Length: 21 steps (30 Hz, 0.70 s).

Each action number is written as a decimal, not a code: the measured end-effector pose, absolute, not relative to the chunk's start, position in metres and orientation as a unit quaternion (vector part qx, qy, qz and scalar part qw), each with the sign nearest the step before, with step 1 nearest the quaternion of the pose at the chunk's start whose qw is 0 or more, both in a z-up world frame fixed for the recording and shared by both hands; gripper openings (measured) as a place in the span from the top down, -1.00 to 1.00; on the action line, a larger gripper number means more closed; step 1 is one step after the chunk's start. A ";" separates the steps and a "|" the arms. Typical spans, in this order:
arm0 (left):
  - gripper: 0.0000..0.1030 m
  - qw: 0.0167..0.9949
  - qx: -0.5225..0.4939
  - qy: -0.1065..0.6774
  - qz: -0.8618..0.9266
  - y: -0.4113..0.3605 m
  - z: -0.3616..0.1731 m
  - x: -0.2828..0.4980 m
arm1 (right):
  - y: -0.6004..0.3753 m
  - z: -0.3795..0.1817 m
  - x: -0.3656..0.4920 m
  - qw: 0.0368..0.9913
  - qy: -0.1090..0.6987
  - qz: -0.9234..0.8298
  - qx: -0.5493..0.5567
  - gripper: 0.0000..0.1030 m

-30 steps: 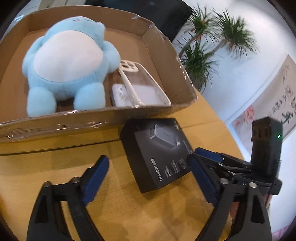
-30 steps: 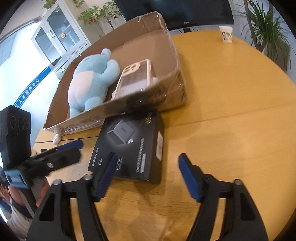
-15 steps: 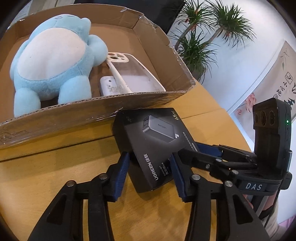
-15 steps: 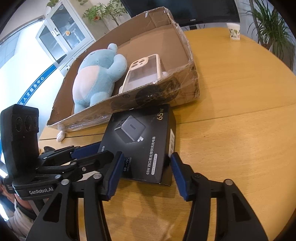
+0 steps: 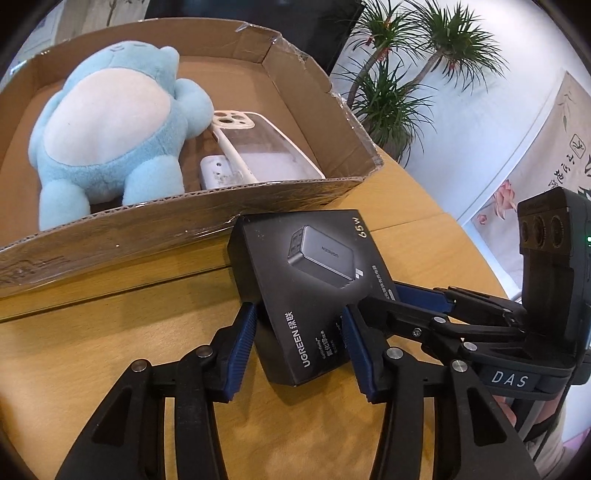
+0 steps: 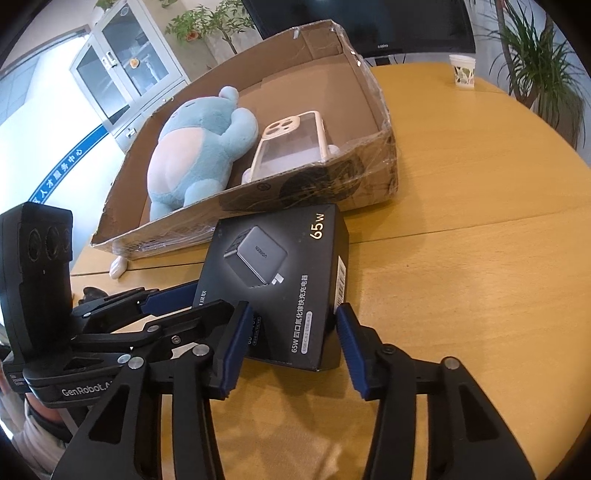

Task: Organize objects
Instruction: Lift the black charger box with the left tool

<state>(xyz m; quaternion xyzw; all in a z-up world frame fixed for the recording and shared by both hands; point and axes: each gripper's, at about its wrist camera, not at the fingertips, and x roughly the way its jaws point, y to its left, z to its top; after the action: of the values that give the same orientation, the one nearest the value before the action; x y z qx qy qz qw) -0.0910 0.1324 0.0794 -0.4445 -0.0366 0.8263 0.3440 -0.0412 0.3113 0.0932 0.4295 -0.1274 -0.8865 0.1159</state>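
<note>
We see a paper cup (image 6: 463, 71) standing on the far side of the yellow worktop (image 6: 480, 258), leafy palm plants (image 5: 399, 81) behind, a dark monitor (image 6: 388, 26), and a glass-fronted cabinet (image 6: 122, 74)

charger box (image 5: 314, 291): black, grey charger print, gold "65W"
plush toy (image 5: 110, 129): light blue, white belly
phone case (image 6: 291, 146): clear, cream rim
carton (image 6: 332, 184): brown
table (image 6: 480, 277): yellow wood
paper cup (image 6: 461, 70): white, green leaf pattern
</note>
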 end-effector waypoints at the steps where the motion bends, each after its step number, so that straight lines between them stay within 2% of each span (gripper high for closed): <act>1: 0.10 0.344 -0.443 -0.038 0.827 0.131 0.081 -0.089 | 0.310 0.095 -0.039 0.115 -0.124 -0.888 0.428 0.17; 21: 0.10 0.357 -0.407 -0.036 0.840 0.114 0.117 -0.054 | 0.292 0.132 -0.009 0.110 -0.093 -0.909 0.392 0.17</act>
<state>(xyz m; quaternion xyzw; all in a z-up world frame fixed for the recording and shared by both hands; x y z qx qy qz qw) -0.0545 0.1135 0.1167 -0.4068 -0.0364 0.8402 0.3568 -0.0092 0.2919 0.1316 0.3920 -0.0933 -0.9086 0.1100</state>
